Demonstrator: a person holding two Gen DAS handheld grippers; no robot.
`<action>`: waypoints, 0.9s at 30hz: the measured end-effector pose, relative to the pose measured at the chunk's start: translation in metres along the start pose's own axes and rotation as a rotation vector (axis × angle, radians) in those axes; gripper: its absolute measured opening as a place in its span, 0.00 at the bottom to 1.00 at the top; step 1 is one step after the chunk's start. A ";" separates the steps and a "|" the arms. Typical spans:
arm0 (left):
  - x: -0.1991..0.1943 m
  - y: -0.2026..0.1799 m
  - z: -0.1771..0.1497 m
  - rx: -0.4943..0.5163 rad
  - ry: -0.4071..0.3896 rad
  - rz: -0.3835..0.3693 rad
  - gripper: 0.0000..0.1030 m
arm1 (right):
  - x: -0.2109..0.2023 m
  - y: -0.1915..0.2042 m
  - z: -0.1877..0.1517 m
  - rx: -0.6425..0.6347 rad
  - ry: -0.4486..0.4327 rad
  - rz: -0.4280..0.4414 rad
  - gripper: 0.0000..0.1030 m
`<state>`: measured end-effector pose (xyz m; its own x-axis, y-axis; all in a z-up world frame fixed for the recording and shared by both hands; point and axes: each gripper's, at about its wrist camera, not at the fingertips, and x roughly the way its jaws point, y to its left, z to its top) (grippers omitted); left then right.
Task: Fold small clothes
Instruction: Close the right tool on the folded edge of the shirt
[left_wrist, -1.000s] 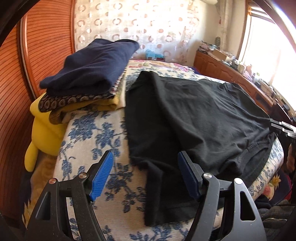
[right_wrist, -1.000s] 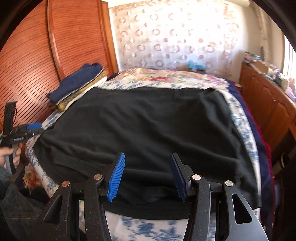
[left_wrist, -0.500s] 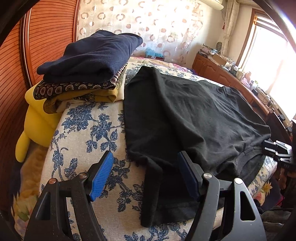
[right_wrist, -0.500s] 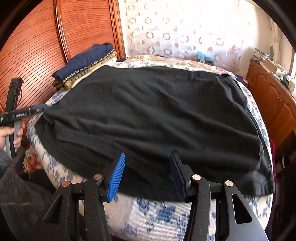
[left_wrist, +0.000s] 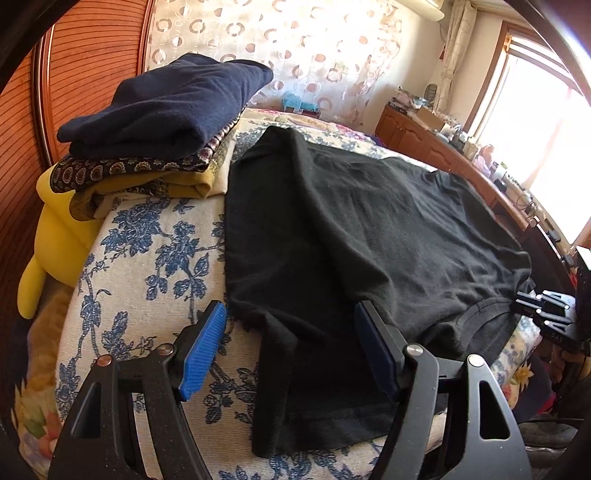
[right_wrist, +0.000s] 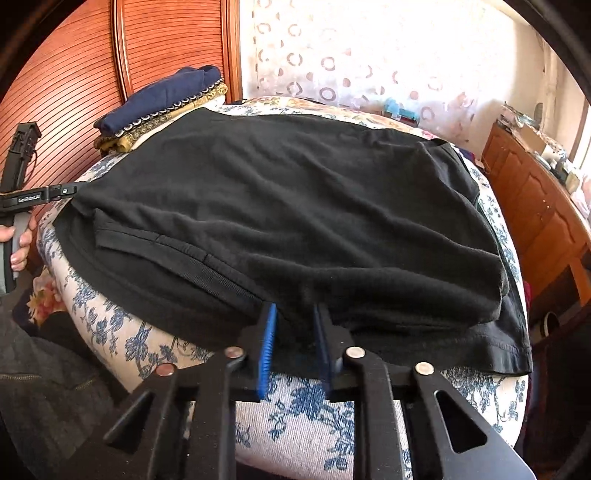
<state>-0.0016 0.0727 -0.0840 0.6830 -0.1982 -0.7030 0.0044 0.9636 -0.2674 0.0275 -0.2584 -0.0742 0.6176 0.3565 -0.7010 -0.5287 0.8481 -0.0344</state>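
Note:
A black T-shirt (left_wrist: 362, 236) lies spread flat on the floral bed cover (left_wrist: 147, 258); it also fills the right wrist view (right_wrist: 295, 206). My left gripper (left_wrist: 291, 339) is open, its blue pads straddling the shirt's sleeve at the near edge. My right gripper (right_wrist: 293, 328) is shut on the shirt's near edge beside the collar. The right gripper shows at the far right of the left wrist view (left_wrist: 546, 314), at the shirt's other shoulder. The left gripper appears at the left in the right wrist view (right_wrist: 40, 195).
A stack of folded clothes, navy on top (left_wrist: 166, 107), sits at the back left of the bed. A yellow plush toy (left_wrist: 55, 236) lies beside it against the wooden headboard (left_wrist: 22, 155). A wooden cabinet (right_wrist: 535, 206) runs along the right.
My right gripper moved forward and closed on the shirt's near edge. My left gripper moved closer over the sleeve and stayed open.

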 end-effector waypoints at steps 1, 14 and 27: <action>-0.002 0.000 0.000 -0.005 -0.010 -0.010 0.71 | -0.001 -0.001 -0.001 -0.003 0.001 0.003 0.15; 0.002 -0.002 -0.002 -0.052 0.005 -0.070 0.71 | -0.017 -0.017 -0.003 0.057 -0.063 -0.006 0.27; -0.006 0.001 -0.013 -0.070 0.033 -0.023 0.74 | -0.016 -0.022 -0.004 0.086 -0.075 -0.006 0.29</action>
<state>-0.0153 0.0729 -0.0888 0.6586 -0.2267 -0.7176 -0.0321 0.9442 -0.3278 0.0265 -0.2845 -0.0650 0.6644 0.3770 -0.6453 -0.4749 0.8797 0.0250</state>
